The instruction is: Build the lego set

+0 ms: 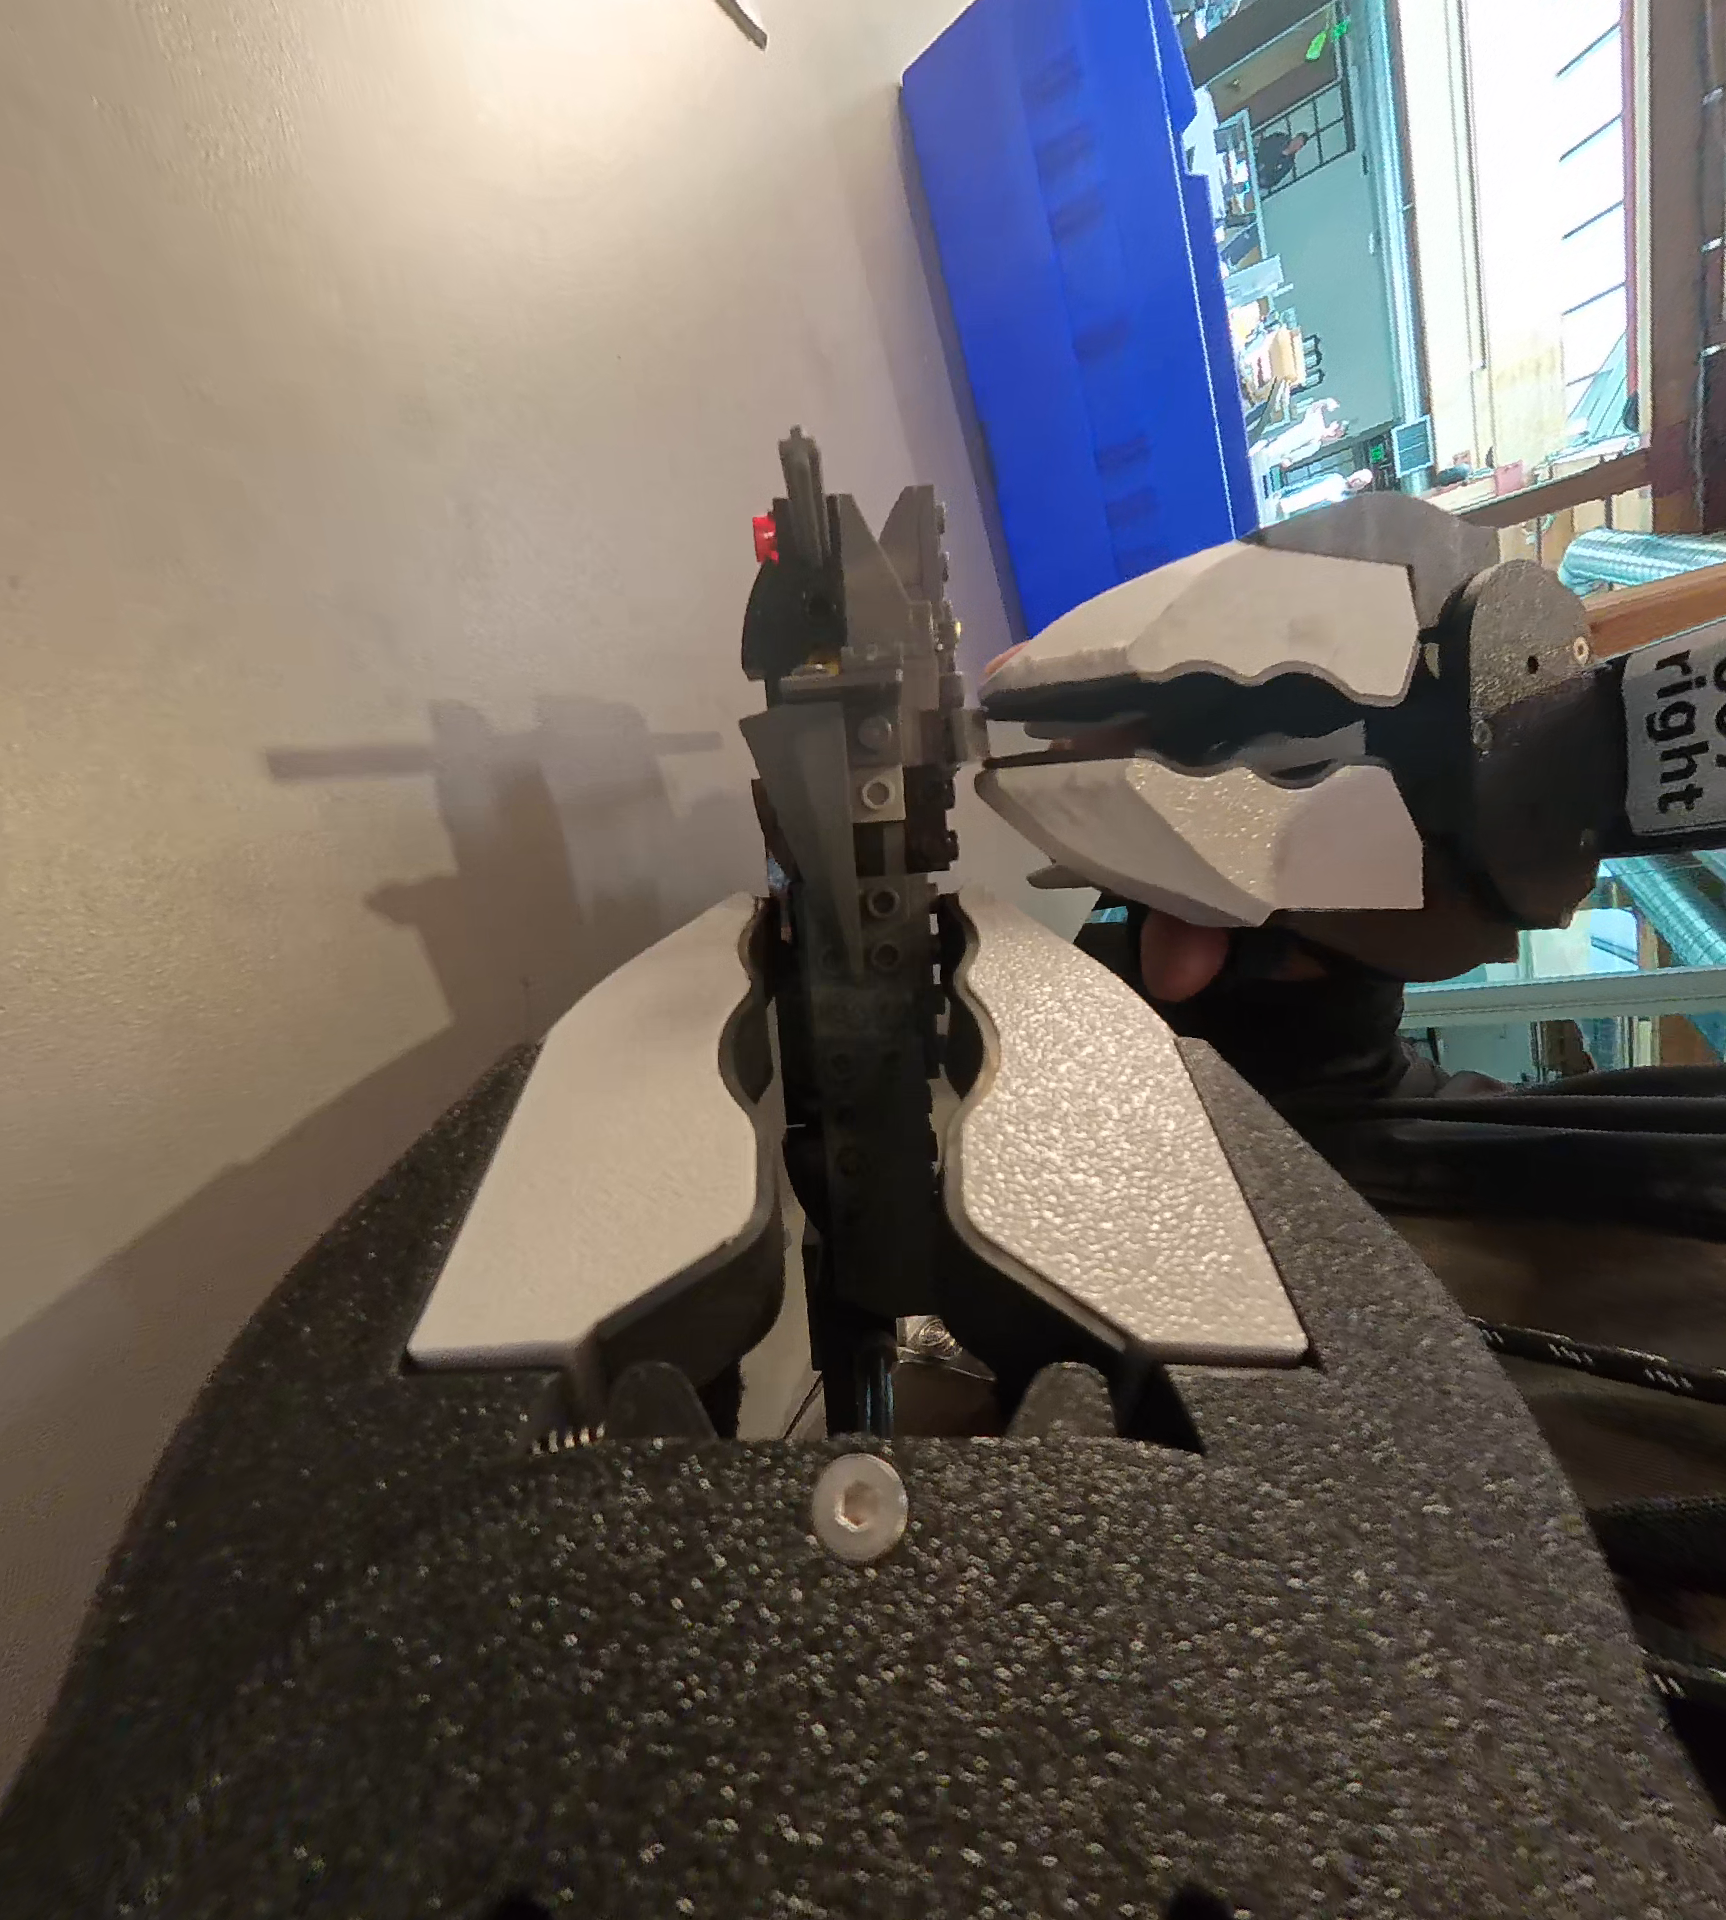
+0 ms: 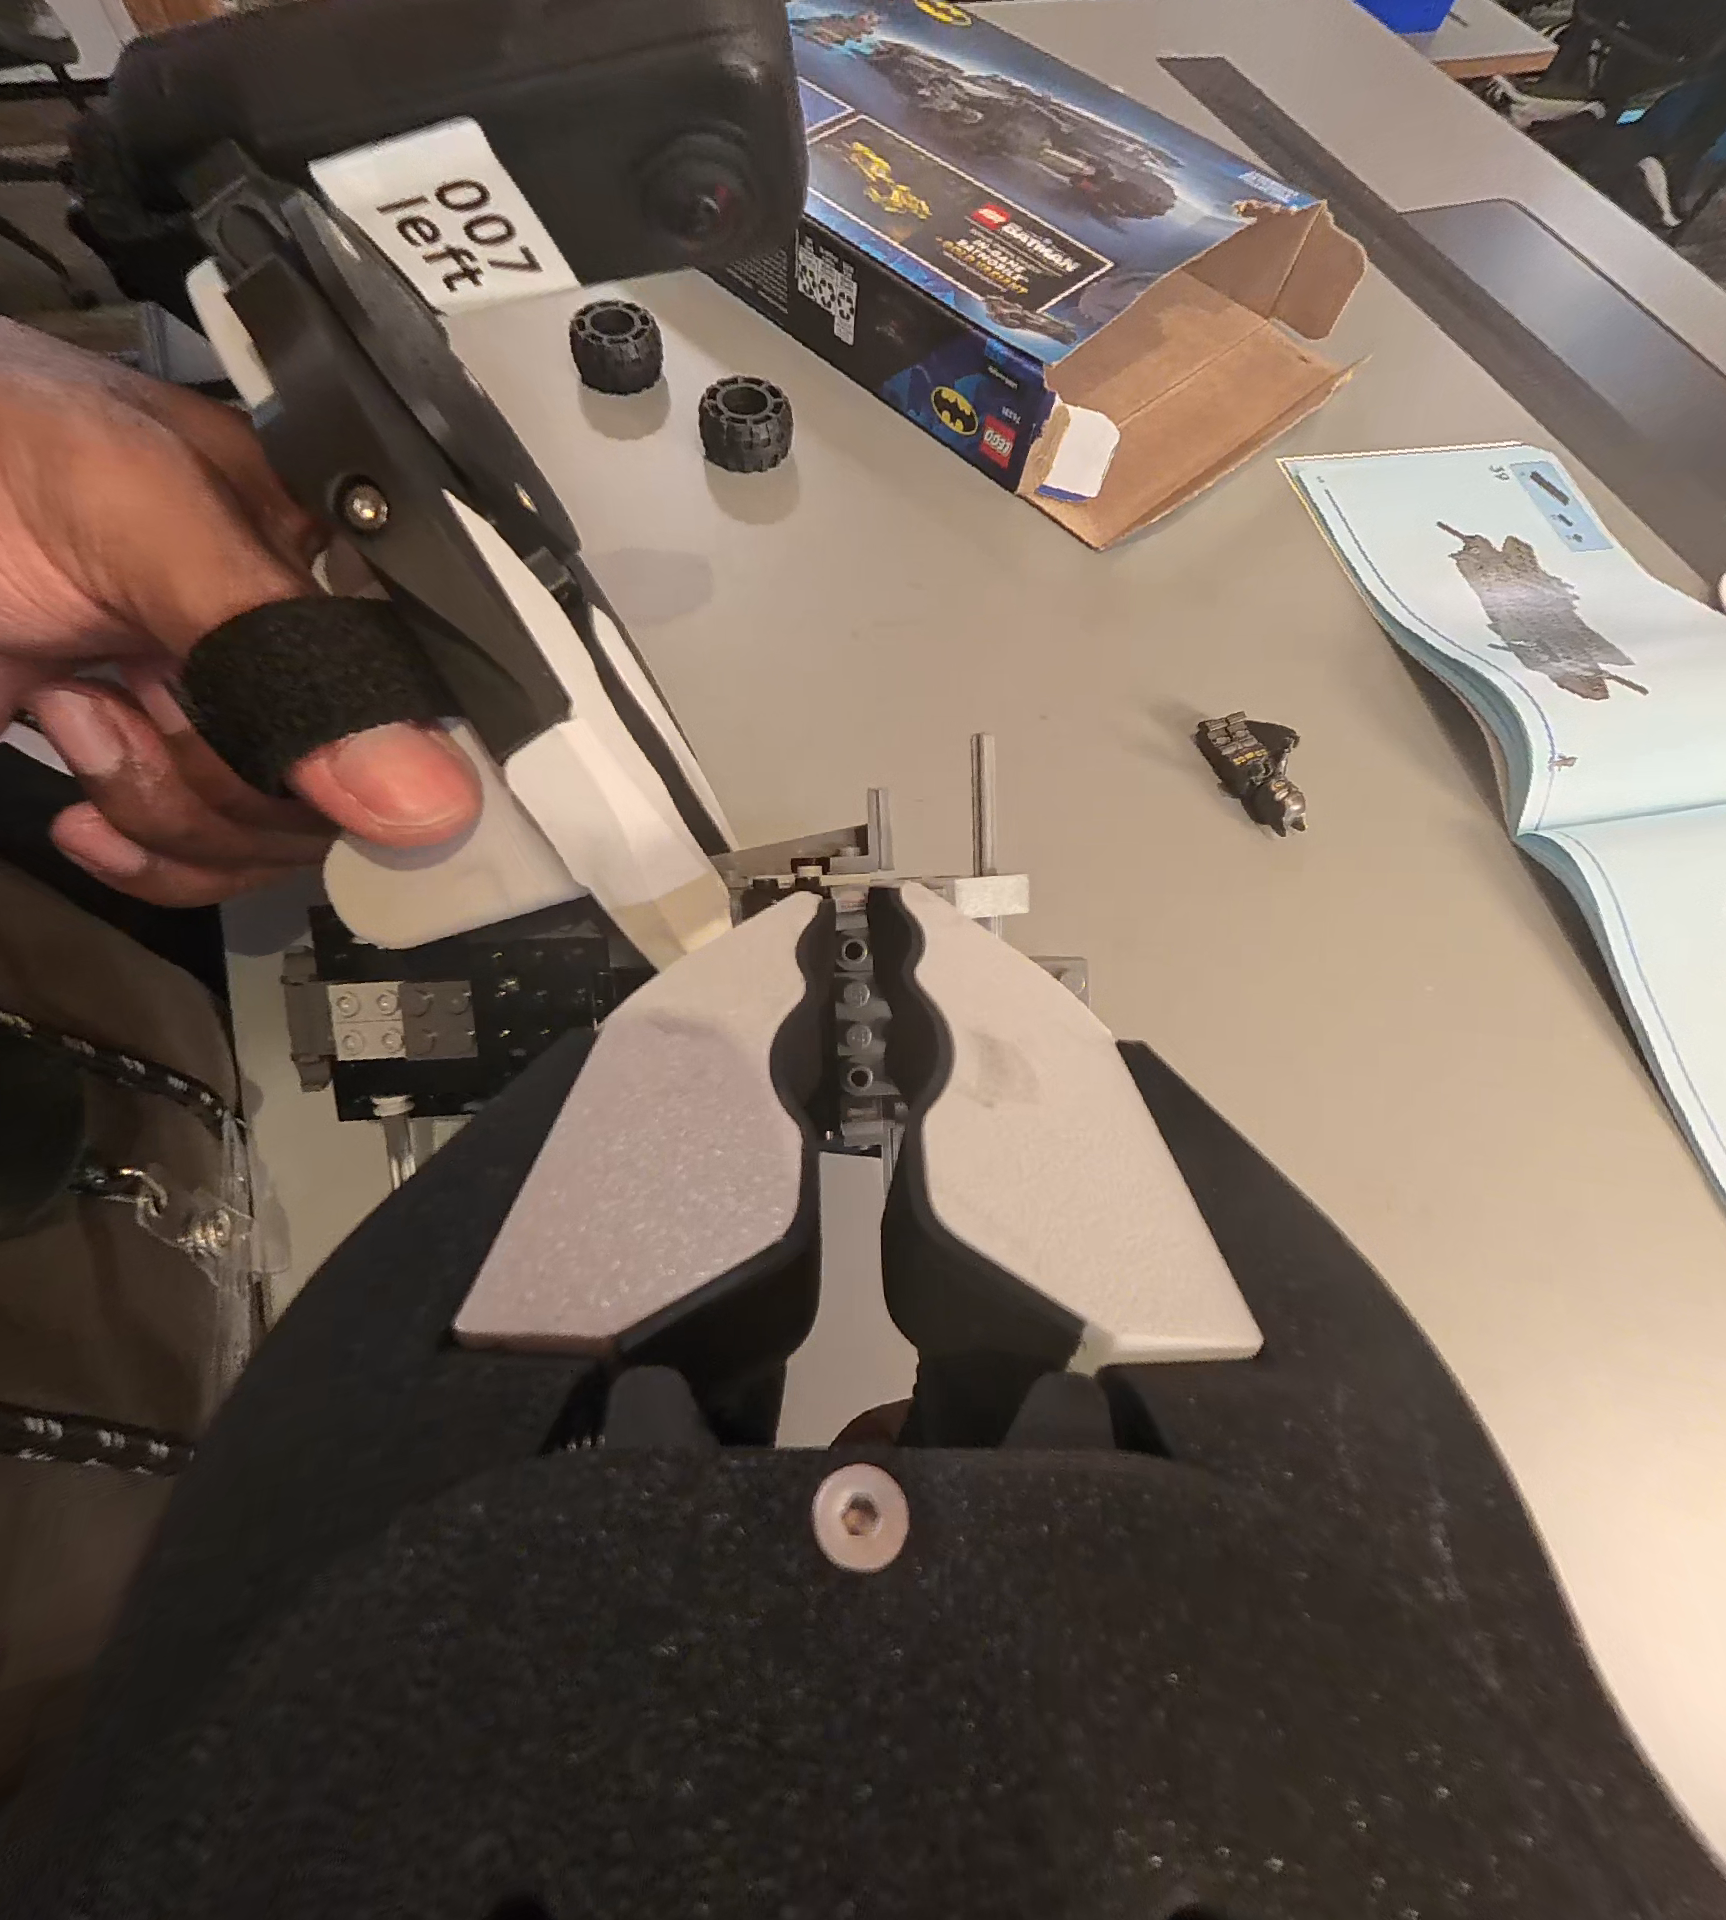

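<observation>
grey table [image 2: 1254, 1039] | both grippers [image 1: 854, 914] [image 2: 854, 904] clamp brick model [image 1: 838, 790]

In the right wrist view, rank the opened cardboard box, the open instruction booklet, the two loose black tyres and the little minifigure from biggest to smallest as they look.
1. Opened cardboard box
2. Instruction booklet, cut off by the edge, so its rank against the box is unsure
3. Two tyres, alike
4. Minifigure, close to a tyre

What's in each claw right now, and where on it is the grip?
Both grip the dark grey brick model: left claw clamps its body, right claw pinches a small grey piece on its side.
</observation>
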A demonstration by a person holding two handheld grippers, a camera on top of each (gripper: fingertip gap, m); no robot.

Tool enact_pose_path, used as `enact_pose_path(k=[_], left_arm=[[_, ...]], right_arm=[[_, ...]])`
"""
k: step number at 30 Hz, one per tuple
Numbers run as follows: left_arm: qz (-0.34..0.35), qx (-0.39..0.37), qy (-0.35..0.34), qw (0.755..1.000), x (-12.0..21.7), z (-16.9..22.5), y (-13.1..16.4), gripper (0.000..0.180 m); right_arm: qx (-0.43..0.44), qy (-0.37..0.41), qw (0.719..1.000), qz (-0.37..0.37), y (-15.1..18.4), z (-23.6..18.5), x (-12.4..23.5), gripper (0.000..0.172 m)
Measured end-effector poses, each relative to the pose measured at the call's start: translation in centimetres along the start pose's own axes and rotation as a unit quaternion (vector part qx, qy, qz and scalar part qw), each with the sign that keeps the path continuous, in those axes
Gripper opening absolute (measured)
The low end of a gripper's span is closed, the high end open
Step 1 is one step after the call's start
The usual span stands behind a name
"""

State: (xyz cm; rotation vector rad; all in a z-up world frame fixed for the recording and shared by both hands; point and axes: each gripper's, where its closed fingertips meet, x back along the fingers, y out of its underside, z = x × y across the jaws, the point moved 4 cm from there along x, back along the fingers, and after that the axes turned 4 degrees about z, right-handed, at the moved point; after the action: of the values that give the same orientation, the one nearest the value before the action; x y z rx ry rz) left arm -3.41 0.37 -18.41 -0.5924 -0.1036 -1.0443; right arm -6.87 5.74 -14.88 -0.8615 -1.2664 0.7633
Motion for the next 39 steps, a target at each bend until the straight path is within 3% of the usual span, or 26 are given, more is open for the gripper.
enact_pose_path(k=[14,28,39], left_arm=[[-0.002,-0.018,-0.014,1.000,0.0,0.4,0.0,0.030],[-0.001,-0.009,0.001,1.000,-0.1,0.7,0.4,0.030],[0.000,-0.009,-0.007,1.000,-0.1,0.8,0.4,0.030]], right_arm=[[0.011,0.041,0.999,-0.003,0.0,-0.3,0.2,0.006],[-0.013,0.021,0.999,0.035,-0.2,-0.4,1.0,0.008],[0.040,0.059,0.997,0.025,0.3,-0.8,0.7,0.005]])
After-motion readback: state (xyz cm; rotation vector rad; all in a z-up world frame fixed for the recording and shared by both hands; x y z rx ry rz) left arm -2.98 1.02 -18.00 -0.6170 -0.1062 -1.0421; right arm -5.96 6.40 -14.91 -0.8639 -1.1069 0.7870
